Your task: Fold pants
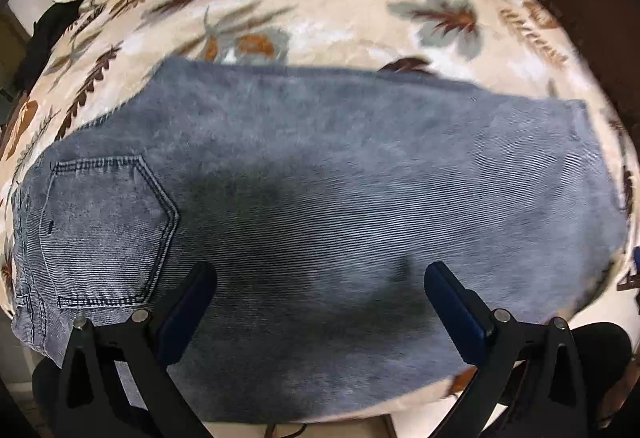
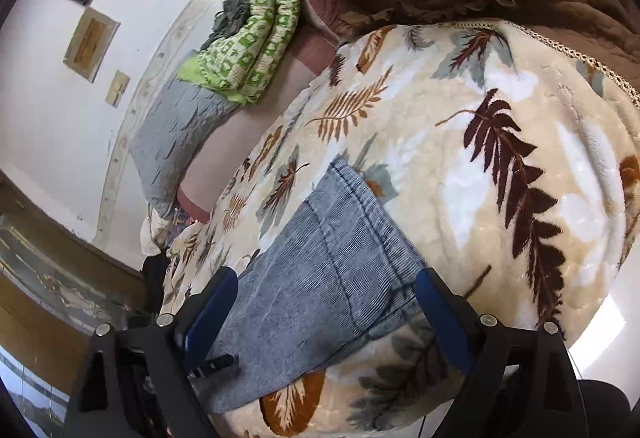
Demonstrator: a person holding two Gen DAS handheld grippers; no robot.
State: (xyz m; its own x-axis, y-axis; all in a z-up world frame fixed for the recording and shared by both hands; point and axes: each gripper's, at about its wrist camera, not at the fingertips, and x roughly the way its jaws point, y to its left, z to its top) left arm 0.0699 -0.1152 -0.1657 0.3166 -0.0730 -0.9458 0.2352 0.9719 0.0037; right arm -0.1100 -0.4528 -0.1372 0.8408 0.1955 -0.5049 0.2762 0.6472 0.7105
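The blue jeans (image 1: 320, 198) lie flat on the bed's leaf-print blanket (image 1: 320, 18), one leg stacked on the other, so they are ready to fold again. The back pocket (image 1: 108, 222) sits at 9 o'clock, the leg hems (image 2: 352, 190) at 3 o'clock. The left claw (image 1: 320, 302) hangs wide apart over the jeans, holding nothing. The right claw (image 2: 328, 306) is wide apart too, near the hems, likely to grab them.

Soft indoor light, motion blur in the left view, heavy fisheye bending at dark edges.
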